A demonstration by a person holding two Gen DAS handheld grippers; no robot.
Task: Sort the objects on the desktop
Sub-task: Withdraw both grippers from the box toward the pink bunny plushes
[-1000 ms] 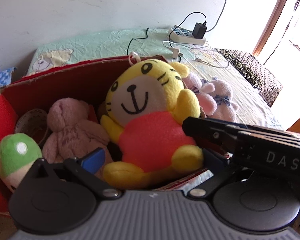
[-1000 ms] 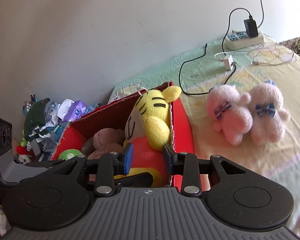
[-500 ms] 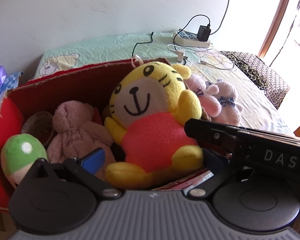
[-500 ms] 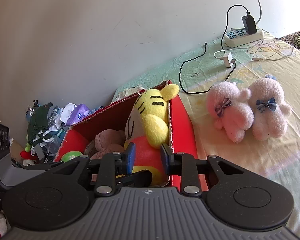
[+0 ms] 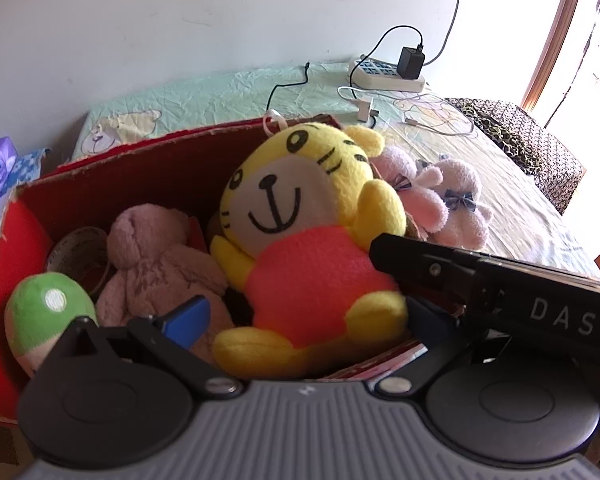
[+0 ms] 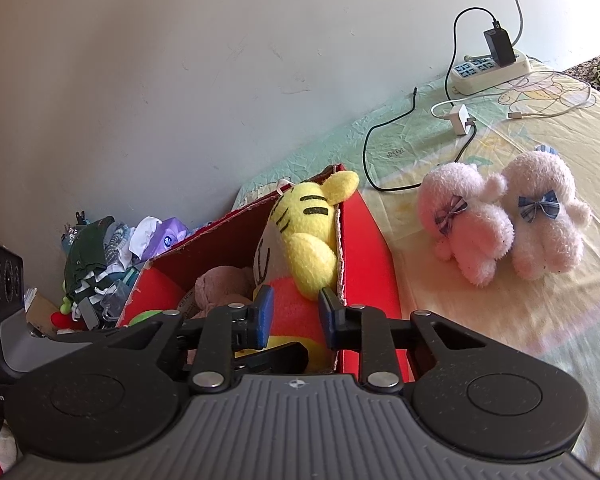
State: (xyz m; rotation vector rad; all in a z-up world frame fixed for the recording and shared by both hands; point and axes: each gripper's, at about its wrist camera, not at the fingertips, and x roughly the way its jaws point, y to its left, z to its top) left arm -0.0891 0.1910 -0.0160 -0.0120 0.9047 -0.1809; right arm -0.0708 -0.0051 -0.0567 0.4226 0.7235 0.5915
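Sitting in red box (image 5: pixel 100 184) — yellow tiger plush (image 5: pixel 304 240).

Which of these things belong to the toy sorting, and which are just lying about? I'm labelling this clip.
Part of the job:
red box
yellow tiger plush, in the box
brown plush, in the box
green ball toy, in the box
two pink plush, on the sheet outside the box

Lying about:
power strip
white charger
tissue pack
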